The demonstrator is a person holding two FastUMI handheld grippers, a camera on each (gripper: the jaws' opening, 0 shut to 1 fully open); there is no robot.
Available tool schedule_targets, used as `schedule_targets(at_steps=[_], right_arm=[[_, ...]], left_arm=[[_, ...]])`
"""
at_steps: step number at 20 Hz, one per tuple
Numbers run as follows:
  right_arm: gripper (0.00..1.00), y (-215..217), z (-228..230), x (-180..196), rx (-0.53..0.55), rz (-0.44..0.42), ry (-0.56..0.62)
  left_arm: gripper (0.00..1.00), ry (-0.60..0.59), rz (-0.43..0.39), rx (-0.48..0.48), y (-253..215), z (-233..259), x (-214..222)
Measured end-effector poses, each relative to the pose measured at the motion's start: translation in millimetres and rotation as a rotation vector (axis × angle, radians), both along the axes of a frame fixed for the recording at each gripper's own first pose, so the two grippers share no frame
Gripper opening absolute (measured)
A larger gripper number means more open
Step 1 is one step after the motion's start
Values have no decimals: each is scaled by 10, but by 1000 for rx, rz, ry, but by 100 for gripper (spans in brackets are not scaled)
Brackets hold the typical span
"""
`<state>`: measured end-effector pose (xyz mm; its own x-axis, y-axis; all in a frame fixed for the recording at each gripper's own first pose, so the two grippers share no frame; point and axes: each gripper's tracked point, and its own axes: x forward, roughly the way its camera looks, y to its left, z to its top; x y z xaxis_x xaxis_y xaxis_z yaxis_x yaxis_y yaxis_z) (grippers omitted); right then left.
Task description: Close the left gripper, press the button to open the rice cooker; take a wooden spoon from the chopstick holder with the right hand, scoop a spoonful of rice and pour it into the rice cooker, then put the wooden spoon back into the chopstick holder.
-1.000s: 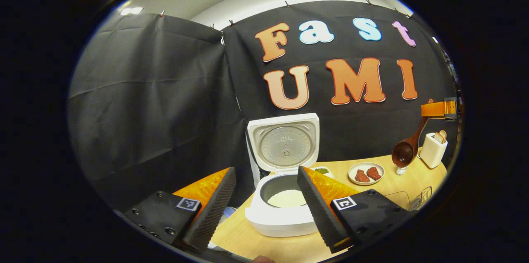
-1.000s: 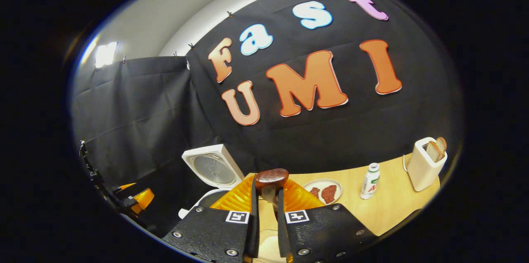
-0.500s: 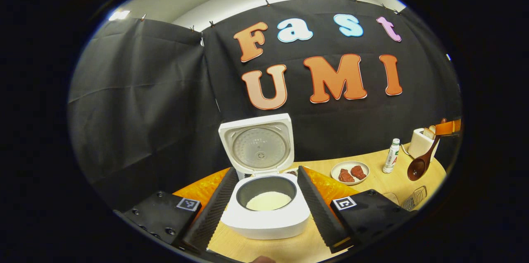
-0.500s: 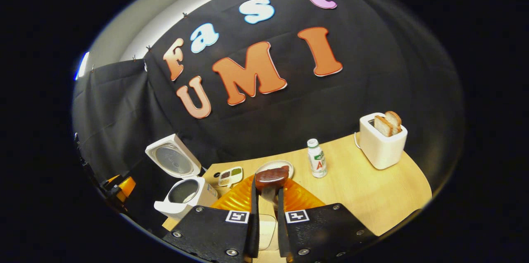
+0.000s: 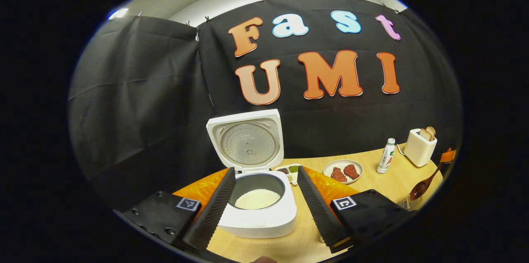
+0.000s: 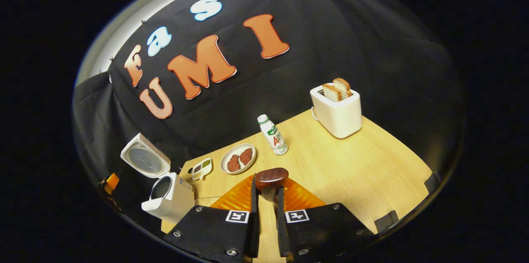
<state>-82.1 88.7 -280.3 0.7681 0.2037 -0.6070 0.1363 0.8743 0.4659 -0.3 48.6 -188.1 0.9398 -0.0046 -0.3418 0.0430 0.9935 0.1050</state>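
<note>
The white rice cooker (image 5: 258, 217) stands open with its lid (image 5: 246, 143) upright, and white rice (image 5: 257, 199) lies in the pot. My left gripper (image 5: 266, 169) is open, its fingers framing the cooker from a short way back. At the far right the dark wooden spoon (image 5: 419, 188) hangs bowl-down from my right gripper (image 5: 447, 155), just above a wire holder (image 5: 407, 203) at the table's edge. In the right gripper view my right gripper (image 6: 265, 188) is shut on the spoon (image 6: 270, 177). The cooker (image 6: 165, 197) sits far left there.
On the wooden table (image 6: 351, 172) stand a plate of red meat (image 6: 237, 158), a small bottle (image 6: 272, 135), a white toaster with bread (image 6: 337, 110) and a small condiment dish (image 6: 201, 168). The left gripper (image 6: 108, 182) shows beyond the cooker.
My right gripper has carried the spoon right and down, away from the cooker toward the table's right edge. The left gripper has shifted slightly and stays open.
</note>
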Motion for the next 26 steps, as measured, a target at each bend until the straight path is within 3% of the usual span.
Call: schedule_targets(at_steps=[6, 14, 20, 23, 26], right_arm=[[18, -21, -367, -144, 57, -85, 83], [18, -77, -562, -190, 155, -206, 87], [20, -64, -711, -255, 181, -234, 107], [24, -47, -696, -283, 203, -222, 105], [34, -93, -713, -330, 186, -219, 148]], left_arm=[[100, 20, 26, 26, 54, -21, 78], [100, 21, 56, 43, 219, 3, 210], [100, -6, 57, 39, 233, 89, 417], [100, -32, 49, 52, 234, 175, 544], [100, -64, 50, 20, 267, 334, 752]])
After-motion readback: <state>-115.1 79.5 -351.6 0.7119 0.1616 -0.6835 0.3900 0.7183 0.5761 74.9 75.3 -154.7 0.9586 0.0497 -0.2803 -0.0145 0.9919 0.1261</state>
